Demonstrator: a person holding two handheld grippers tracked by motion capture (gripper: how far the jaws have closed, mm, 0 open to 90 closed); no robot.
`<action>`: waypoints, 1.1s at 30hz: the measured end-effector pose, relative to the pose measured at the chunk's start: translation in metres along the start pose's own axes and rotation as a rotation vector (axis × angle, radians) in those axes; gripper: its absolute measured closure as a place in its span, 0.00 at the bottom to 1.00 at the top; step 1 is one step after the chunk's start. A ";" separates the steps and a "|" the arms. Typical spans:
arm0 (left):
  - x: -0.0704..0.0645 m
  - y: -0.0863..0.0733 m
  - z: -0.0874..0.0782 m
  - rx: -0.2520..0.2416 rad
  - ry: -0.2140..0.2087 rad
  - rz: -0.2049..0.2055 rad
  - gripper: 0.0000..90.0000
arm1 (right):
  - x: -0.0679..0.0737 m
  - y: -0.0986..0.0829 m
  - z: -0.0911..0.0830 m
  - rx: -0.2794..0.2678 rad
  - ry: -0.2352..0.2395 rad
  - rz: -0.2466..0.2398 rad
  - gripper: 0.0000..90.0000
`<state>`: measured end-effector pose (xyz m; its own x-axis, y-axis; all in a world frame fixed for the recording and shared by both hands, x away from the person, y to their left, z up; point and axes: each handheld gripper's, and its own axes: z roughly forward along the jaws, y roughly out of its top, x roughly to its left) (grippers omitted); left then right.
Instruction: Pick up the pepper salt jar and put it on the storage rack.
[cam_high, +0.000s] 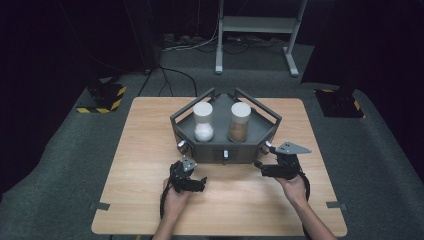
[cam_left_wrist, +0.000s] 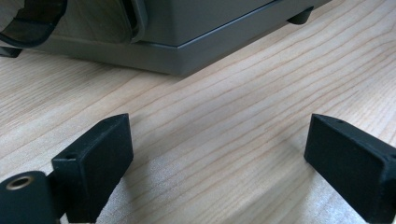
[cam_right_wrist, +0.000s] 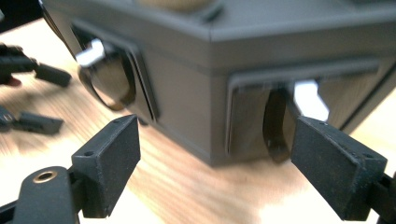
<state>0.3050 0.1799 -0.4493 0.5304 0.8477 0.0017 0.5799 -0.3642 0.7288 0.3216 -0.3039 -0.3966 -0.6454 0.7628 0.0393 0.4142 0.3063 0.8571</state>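
Note:
A grey angular dispenser box (cam_high: 205, 148) stands mid-table and holds a jar of white powder (cam_high: 203, 122) and a jar of brown powder (cam_high: 240, 121). Small silver-tipped levers sit on its front faces at the left (cam_high: 181, 145), middle (cam_high: 226, 154) and right (cam_high: 268, 145). My left gripper (cam_high: 200, 183) rests low on the wood in front of the box's left corner, open, with bare table between its jaws (cam_left_wrist: 219, 158). My right gripper (cam_high: 261, 168) is open close to the box's right front corner (cam_right_wrist: 217, 154). The right face's lever (cam_right_wrist: 306, 98) lies just beyond its right fingertip (cam_right_wrist: 327, 158), and the middle lever (cam_right_wrist: 91, 51) is further left.
The wooden table (cam_high: 150, 150) has room on both sides of the box and along its near edge. The box's base (cam_left_wrist: 187, 56) and a small foot (cam_left_wrist: 299, 17) lie just ahead of the left gripper. Dark floor, cables and a metal stand (cam_high: 257, 30) lie beyond the table.

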 end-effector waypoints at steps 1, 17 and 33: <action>0.000 0.000 0.000 0.000 0.000 0.000 0.09 | 0.000 -0.003 0.001 0.008 -0.001 0.002 0.17; 0.000 0.000 0.000 0.000 0.001 0.000 0.09 | -0.002 -0.036 0.017 0.118 -0.012 0.050 0.17; 0.000 0.000 0.000 0.000 0.001 0.000 0.09 | 0.000 -0.047 0.020 0.170 -0.041 0.064 0.17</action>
<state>0.3049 0.1797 -0.4493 0.5298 0.8481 0.0023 0.5801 -0.3644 0.7285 0.3149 -0.3072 -0.4475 -0.5893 0.8051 0.0672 0.5584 0.3457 0.7541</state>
